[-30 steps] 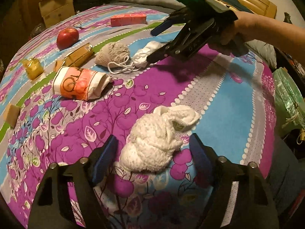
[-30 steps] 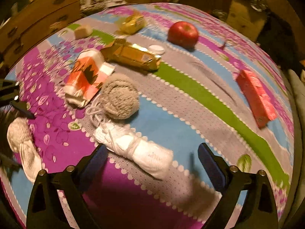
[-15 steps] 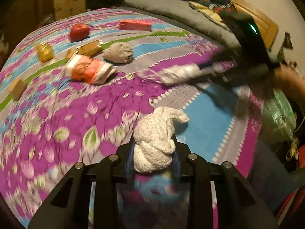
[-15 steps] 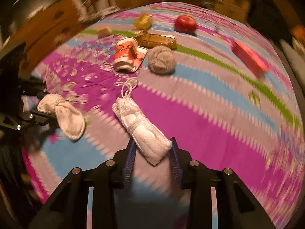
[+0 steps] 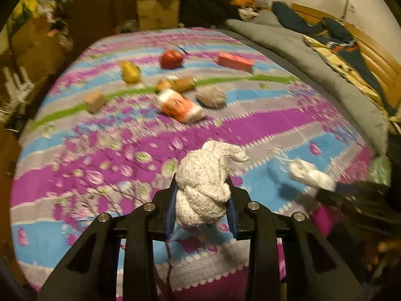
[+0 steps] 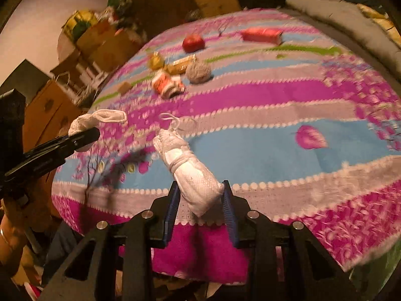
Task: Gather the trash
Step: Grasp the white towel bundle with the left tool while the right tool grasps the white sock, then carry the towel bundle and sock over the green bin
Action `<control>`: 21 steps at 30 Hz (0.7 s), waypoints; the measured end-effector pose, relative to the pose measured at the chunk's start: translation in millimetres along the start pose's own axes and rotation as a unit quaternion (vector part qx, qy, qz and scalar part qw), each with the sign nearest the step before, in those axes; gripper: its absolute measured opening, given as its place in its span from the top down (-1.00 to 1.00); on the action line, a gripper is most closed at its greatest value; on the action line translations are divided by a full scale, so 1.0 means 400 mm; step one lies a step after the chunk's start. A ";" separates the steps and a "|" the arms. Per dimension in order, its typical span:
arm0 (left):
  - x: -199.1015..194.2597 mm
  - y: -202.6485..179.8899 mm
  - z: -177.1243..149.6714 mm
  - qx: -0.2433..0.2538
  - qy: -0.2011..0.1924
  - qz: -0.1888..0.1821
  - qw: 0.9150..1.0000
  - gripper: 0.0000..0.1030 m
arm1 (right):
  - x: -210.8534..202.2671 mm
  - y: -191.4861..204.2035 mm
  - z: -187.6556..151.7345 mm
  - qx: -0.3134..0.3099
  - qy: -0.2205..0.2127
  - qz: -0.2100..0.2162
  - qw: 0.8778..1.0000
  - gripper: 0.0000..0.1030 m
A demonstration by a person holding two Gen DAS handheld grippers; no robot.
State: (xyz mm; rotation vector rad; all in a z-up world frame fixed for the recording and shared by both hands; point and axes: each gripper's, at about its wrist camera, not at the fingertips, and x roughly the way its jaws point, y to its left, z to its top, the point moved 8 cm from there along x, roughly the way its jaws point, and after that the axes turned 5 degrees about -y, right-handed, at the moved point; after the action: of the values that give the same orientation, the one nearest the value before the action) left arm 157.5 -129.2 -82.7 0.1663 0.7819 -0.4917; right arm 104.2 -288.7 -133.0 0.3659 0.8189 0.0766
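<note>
My left gripper (image 5: 201, 210) is shut on a cream knitted cloth bundle (image 5: 204, 183) and holds it above the near edge of the bed. It also shows in the right wrist view (image 6: 95, 121). My right gripper (image 6: 200, 208) is shut on a white tied cloth bundle (image 6: 188, 163), lifted over the bed's near edge; it shows in the left wrist view (image 5: 310, 174) at the right. Further back lie a crushed orange-and-white cup (image 5: 179, 105), a grey-brown yarn ball (image 5: 211, 96), a gold wrapper (image 5: 181, 84) and a yellow wrapper (image 5: 130, 71).
A red apple (image 5: 171, 59), a red box (image 5: 235, 61) and a small tan block (image 5: 94, 100) lie on the striped purple bedspread (image 5: 250, 123). A grey blanket (image 5: 313, 70) lies along the right. Cardboard boxes (image 5: 158, 10) and clutter stand beyond the bed. A green bag (image 5: 379, 170) hangs at the right edge.
Both grippers closed on their cloth bundles and lifted them off the bedspread, pulling back toward the bed's near edge. The right gripper has moved from the middle of the bed to the right.
</note>
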 end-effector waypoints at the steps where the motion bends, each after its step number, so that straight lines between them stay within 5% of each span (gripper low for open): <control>1: -0.011 0.001 0.014 -0.001 -0.007 0.013 1.000 0.40 | -0.033 0.004 0.011 0.000 -0.018 -0.006 1.000 0.33; 12: -0.139 -0.009 0.159 -0.024 -0.067 0.113 0.991 0.40 | -0.272 0.041 0.169 -0.007 -0.154 -0.027 0.988 0.34; 21: -0.190 -0.187 0.270 0.021 -0.111 0.079 0.990 0.39 | -0.476 -0.041 0.219 0.025 -0.222 -0.060 0.973 0.34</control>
State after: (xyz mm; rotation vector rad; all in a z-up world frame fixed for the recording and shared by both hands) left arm 144.2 -201.7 49.8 0.2061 0.5356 -0.3693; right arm 36.4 -368.5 49.2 0.3625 0.3978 -0.1361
